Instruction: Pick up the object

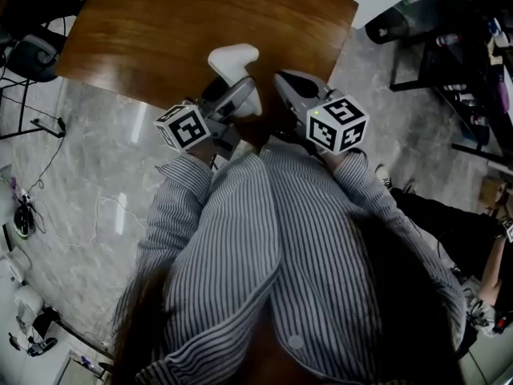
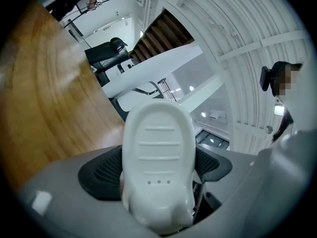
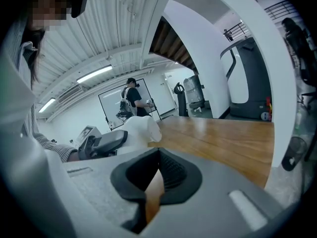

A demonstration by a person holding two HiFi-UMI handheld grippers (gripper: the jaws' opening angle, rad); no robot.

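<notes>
Wooden table (image 1: 160, 30) sat ahead, grey marble floor (image 1: 88, 183) round it. Striped shirt (image 1: 264, 247) hid the grippers' rear ends. Count: 1 white object (image 2: 158, 162), 2 grippers. Obj was smooth rounded plastic w/ ribs + 3 dots, clamped in left gripper (image 1: 239, 96) over table's near edge. Right gripper (image 3: 156, 175) had jaws nearly together, holding nothing.

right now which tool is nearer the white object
Left. The left tool is clamped on the white object; the right tool is shut and empty, just to the object's right, not touching it.
</notes>
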